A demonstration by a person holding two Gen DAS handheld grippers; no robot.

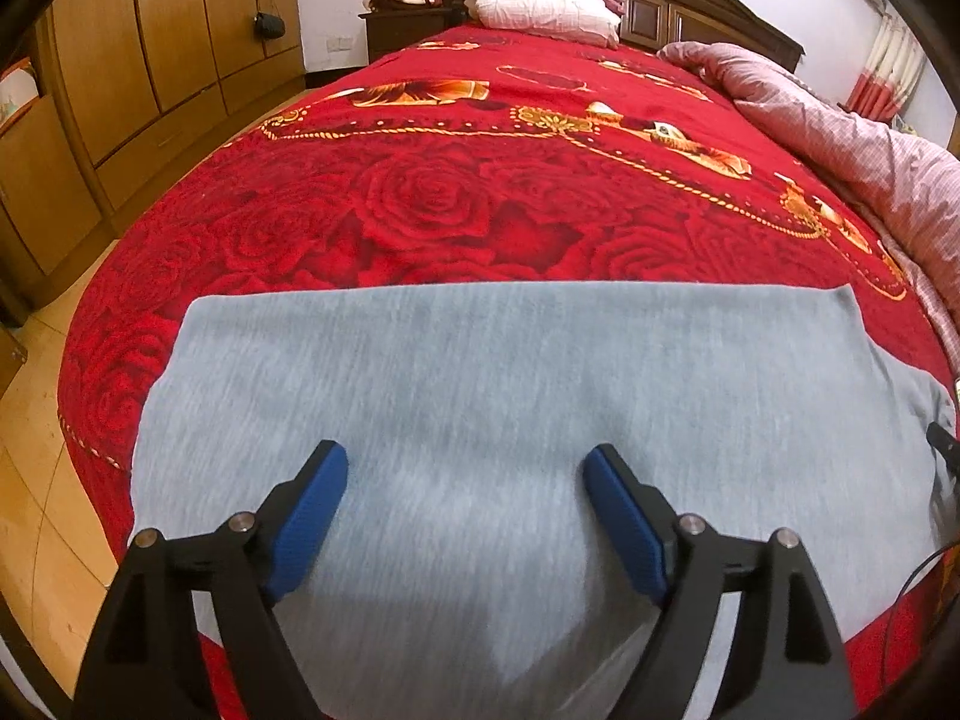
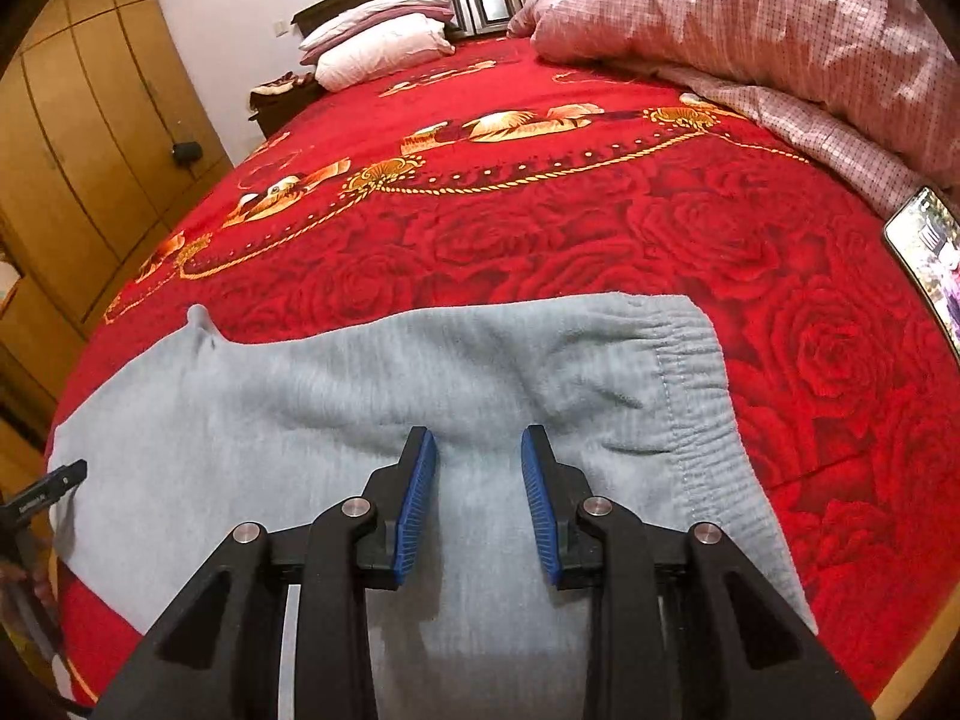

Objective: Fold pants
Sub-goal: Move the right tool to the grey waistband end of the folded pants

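A: What sits nearest in the left wrist view?

B: The left tongs (image 1: 465,468), at the bottom of the frame, blue pads spread wide with nothing between them, above the grey pants (image 1: 510,396).

A: And the right tongs (image 2: 480,450)?

B: Bottom centre of the right wrist view, parted by a narrower gap, also gripping nothing. I cannot tell whether either pair touches the cloth.

A: Where do the pants lie?

B: Flat on the near end of the bed, on a red rose-print bedspread (image 1: 432,210). Their long axis runs left to right across both frames. The elastic waistband (image 2: 696,396) points to the right of the right wrist view.

A: What is cut off?

B: The lower edge of the pants is hidden behind the tongs in both views, so the leg ends cannot be made out. The tip of the other tool shows at the left edge of the right view.

A: Farther off?

B: A phone (image 2: 927,258) with a lit screen lies at the right edge, partly cut off. A pink checked quilt (image 2: 780,30) is bunched at upper right. Pillows (image 1: 540,0) are stacked against a dark wooden headboard (image 1: 690,0) at the top. Wooden wardrobes (image 1: 150,60) fill the upper left, over a tiled floor (image 1: 36,480).
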